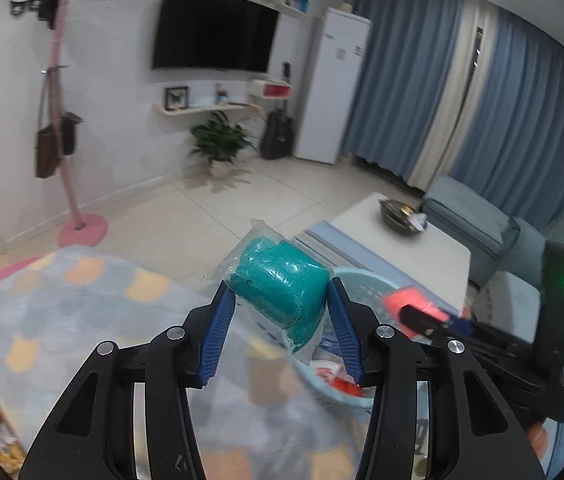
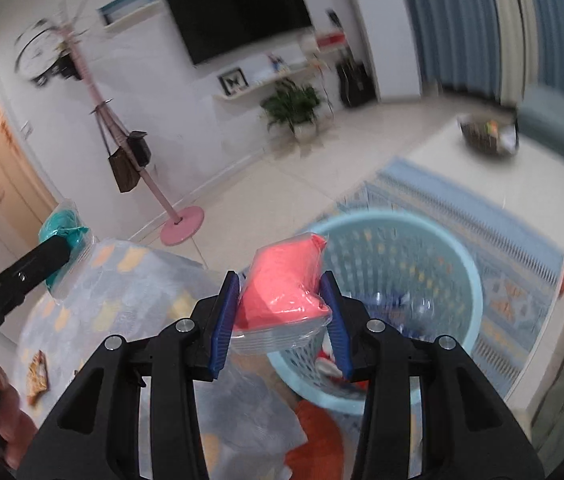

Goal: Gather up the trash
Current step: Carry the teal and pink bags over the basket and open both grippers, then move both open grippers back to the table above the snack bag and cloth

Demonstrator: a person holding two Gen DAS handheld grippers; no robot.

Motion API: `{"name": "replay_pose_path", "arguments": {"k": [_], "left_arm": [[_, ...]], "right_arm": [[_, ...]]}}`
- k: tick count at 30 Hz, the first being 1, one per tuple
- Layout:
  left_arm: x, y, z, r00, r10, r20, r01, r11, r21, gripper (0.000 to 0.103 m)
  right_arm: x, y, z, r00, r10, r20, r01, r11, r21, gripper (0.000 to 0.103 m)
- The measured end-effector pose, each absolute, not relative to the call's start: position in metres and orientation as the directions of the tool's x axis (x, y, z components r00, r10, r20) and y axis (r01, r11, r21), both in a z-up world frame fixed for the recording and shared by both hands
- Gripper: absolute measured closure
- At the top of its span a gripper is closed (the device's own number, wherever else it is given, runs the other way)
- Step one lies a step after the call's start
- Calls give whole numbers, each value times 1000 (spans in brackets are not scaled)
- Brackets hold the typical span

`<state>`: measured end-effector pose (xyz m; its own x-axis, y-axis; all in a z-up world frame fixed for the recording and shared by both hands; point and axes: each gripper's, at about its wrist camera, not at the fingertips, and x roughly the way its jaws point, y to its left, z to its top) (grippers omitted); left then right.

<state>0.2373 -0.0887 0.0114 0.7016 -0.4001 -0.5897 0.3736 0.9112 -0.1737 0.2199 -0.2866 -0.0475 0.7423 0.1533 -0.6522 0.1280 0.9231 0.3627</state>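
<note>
My left gripper (image 1: 280, 300) is shut on a teal lump wrapped in clear plastic (image 1: 282, 284), held in the air over the patterned blanket. My right gripper (image 2: 280, 292) is shut on a pink lump in clear plastic (image 2: 282, 288), just left of and above the light blue perforated basket (image 2: 434, 240). The basket holds several bits of trash, among them red-and-white wrappers. In the left wrist view the basket's rim (image 1: 366, 280) shows behind the teal lump, and the right gripper with its pink lump (image 1: 414, 300) sits at the right. The teal lump (image 2: 64, 228) also appears at the left of the right wrist view.
A blanket with orange patches (image 1: 82, 320) covers the surface below. A snack wrapper (image 2: 38, 372) lies on it at lower left. A white low table (image 1: 422, 248) with a dark bowl (image 1: 400, 216) stands beyond the basket, beside a blue-grey sofa (image 1: 474, 224). A pink coat stand (image 2: 178, 224) stands on the tiled floor.
</note>
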Motion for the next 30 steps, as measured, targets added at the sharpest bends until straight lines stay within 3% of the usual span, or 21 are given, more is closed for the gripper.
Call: {"name": "replay_pose_path", "arguments": {"k": [7, 18, 19, 21, 30], "left_arm": [[266, -143, -27, 610, -430, -666, 413, 889, -197, 57], [294, -179, -69, 502, -444, -742, 414, 877, -244, 55], [295, -181, -70, 498, -447, -743, 413, 876, -250, 54], [294, -184, -71, 491, -449, -746, 407, 876, -260, 39], [278, -173, -61, 490, -491, -720, 401, 860, -314, 30]], "right_arm": [[239, -329, -101, 629, 133, -766, 267, 889, 373, 64], [252, -348, -130, 545, 76, -835, 348, 885, 308, 60], [252, -350, -132, 541, 79, -837, 351, 883, 310, 57], [250, -354, -135, 541, 73, -838, 361, 880, 310, 51], [236, -354, -127, 541, 84, -837, 358, 877, 320, 51]]}}
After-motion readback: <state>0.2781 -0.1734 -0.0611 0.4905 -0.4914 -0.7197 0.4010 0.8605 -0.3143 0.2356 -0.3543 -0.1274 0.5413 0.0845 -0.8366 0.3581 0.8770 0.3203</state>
